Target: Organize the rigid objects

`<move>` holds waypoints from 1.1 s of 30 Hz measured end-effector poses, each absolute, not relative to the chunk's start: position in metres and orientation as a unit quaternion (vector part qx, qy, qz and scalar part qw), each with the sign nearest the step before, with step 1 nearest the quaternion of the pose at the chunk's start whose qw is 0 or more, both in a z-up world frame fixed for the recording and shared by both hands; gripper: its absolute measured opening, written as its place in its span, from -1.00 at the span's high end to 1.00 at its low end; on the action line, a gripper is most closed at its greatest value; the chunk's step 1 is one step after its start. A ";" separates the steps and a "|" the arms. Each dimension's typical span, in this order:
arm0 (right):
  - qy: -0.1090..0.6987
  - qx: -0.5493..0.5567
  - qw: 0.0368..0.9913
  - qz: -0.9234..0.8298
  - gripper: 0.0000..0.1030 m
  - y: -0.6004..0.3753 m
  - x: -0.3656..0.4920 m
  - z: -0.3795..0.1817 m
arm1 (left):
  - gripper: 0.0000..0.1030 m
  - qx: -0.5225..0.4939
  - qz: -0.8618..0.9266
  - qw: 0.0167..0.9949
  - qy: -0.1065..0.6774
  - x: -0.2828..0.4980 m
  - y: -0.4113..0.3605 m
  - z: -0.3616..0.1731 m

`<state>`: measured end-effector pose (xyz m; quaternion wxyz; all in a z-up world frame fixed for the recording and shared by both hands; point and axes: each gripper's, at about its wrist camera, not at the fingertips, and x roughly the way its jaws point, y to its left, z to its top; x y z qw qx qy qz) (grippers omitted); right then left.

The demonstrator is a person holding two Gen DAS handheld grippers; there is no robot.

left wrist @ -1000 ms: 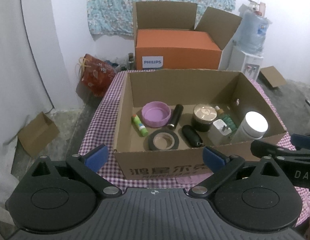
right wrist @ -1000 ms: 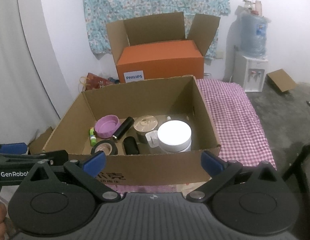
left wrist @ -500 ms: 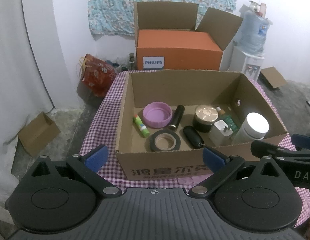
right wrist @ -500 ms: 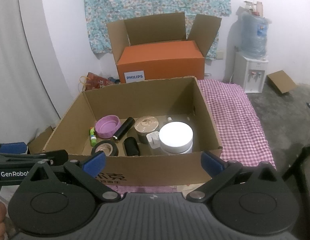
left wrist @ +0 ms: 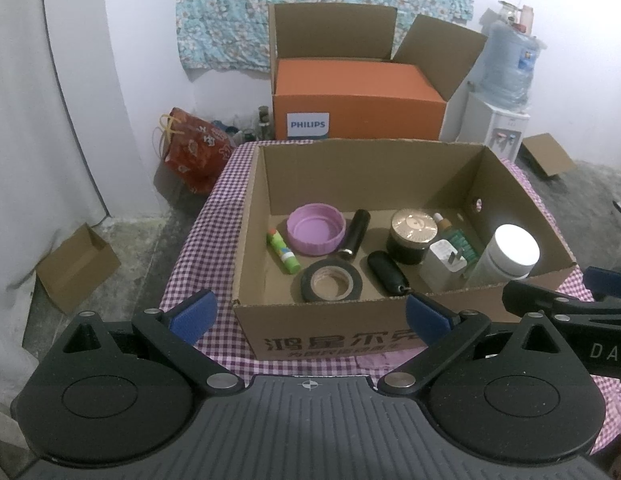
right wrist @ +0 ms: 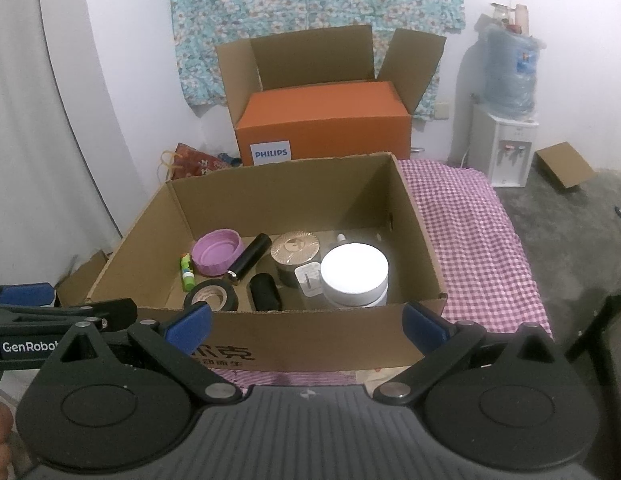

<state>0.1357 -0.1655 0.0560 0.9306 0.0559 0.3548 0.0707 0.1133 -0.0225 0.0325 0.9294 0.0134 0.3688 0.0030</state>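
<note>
1. Open cardboard box (left wrist: pixel 322 344) sits on the purple checked tablecloth (left wrist: pixel 206 256); all the rigid items lie inside it.
2. Left part of box floor: green glue stick (left wrist: pixel 283 250), pink lid (left wrist: pixel 315 230) just beside it, black tube (left wrist: pixel 355 234) lying to the right of the lid.
3. Front: black tape roll (left wrist: pixel 331 286), black oval case (left wrist: pixel 387 273) beside it.
4. Right part: gold-topped black jar (left wrist: pixel 411 236), white charger plug (left wrist: pixel 444 266), green dropper bottle (left wrist: pixel 456 236), white-capped jar (left wrist: pixel 506 256) near the right wall.
5. Left gripper (left wrist: pixel 308 314) spread wide, holding nothing, in front of the box's near wall.
6. Right gripper (right wrist: pixel 306 326) likewise spread and empty, also short of the box.
7. Behind: orange Philips box (left wrist: pixel 358 108), flaps up; red bag (left wrist: pixel 194 148) on the floor; water dispenser (left wrist: pixel 498 120) at right; floral cloth (left wrist: pixel 322 4) on the wall.
</note>
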 end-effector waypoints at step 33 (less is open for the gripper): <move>0.354 0.055 0.931 0.072 -1.00 -0.166 0.136 0.058 | -0.96 0.018 0.005 0.930 0.368 0.112 -0.021 0.034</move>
